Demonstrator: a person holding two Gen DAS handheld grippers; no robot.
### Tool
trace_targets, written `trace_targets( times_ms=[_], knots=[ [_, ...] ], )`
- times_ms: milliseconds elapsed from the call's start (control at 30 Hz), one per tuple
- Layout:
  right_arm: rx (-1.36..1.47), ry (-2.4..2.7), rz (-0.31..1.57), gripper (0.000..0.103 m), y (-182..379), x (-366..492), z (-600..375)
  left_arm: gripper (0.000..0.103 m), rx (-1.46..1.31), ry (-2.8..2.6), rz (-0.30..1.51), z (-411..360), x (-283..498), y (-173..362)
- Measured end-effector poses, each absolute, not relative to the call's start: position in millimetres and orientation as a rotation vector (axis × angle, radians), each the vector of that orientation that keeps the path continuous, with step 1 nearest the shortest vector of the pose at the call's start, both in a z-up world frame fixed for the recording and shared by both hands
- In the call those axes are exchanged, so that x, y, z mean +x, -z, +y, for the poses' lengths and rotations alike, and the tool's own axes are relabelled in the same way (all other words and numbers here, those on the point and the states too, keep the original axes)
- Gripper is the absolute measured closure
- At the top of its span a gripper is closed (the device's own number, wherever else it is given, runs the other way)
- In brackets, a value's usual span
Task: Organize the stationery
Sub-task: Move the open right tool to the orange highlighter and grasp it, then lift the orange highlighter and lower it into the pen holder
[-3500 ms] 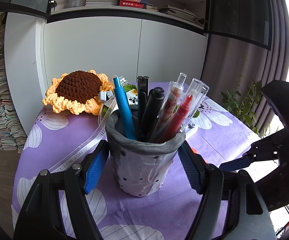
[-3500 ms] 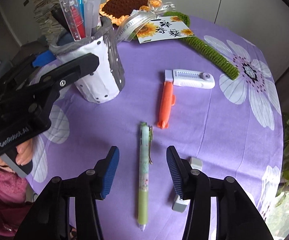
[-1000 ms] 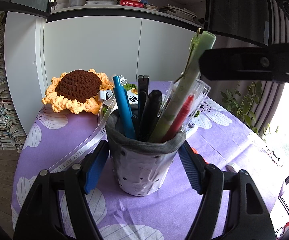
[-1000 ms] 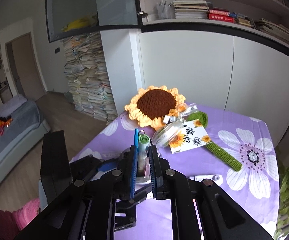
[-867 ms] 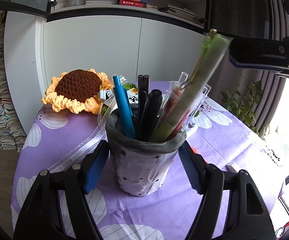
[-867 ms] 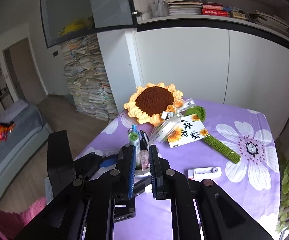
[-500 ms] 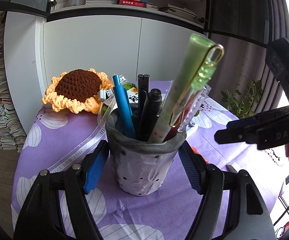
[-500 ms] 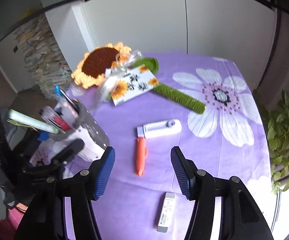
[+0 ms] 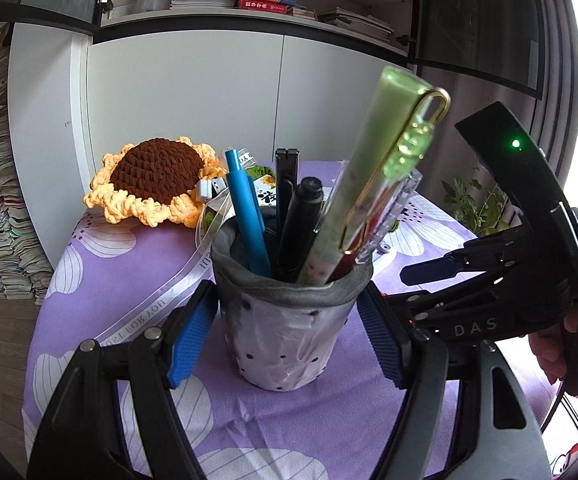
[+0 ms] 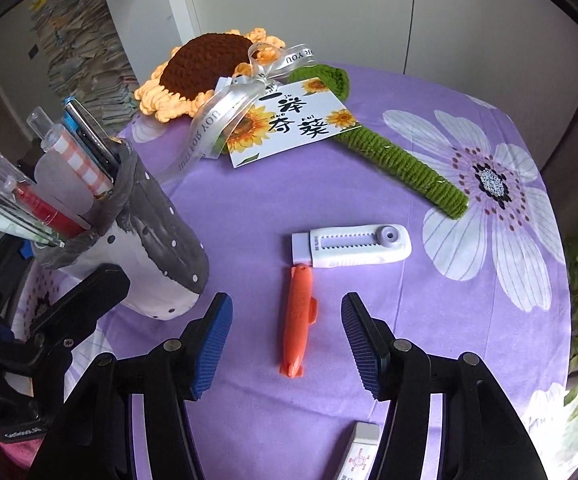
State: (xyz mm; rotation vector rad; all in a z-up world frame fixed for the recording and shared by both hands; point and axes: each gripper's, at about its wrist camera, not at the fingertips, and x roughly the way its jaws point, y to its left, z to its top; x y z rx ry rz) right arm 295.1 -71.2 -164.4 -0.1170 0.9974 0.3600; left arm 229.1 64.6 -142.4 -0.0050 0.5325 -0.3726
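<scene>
The small orange plastic fish-shaped cutter (image 10: 297, 320) lies mid-tablecloth (image 10: 429, 312), long axis toward the far edge, nose touching the white slider eraser (image 10: 353, 246). Probably light, stiff and slick: grip across its middle. The right gripper (image 10: 287, 344), tongs just opened and empty, hangs over it. The left gripper (image 9: 285, 332) clamps the grey dotted pen cup (image 9: 285, 336).
</scene>
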Motion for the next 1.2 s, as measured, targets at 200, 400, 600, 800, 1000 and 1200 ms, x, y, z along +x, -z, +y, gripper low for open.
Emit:
trace_targets(
  times_ms=[200, 400, 600, 800, 1000, 1200],
  knots=[
    [-0.142, -0.349, 1.003, 0.045, 169.6, 303.3, -67.1, 0.031, -0.005, 0.373, 0.533, 64.6, 229.1, 142.4],
    [-0.132, -0.339, 1.013, 0.057, 177.3, 310.9, -69.7, 0.031, -0.005, 0.373, 0.533, 64.5, 229.1, 142.4],
    [-0.084, -0.329, 1.031, 0.084, 179.9, 313.9, -79.4, 0.031, -0.005, 0.373, 0.533, 64.5, 229.1, 142.3],
    [0.007, -0.333, 0.958, 0.084, 151.6, 295.4, -97.8, 0.031, -0.005, 0.373, 0.533, 64.5, 229.2, 142.3],
    [0.063, -0.403, 0.812, 0.084, 101.3, 256.8, -99.9, 0.031, -0.005, 0.373, 0.533, 64.4, 229.2, 142.3],
    [0.113, -0.581, 0.637, 0.084, 43.6, 220.5, -75.6, 0.031, -0.005, 0.373, 0.533, 64.4, 229.1, 142.2]
  ],
)
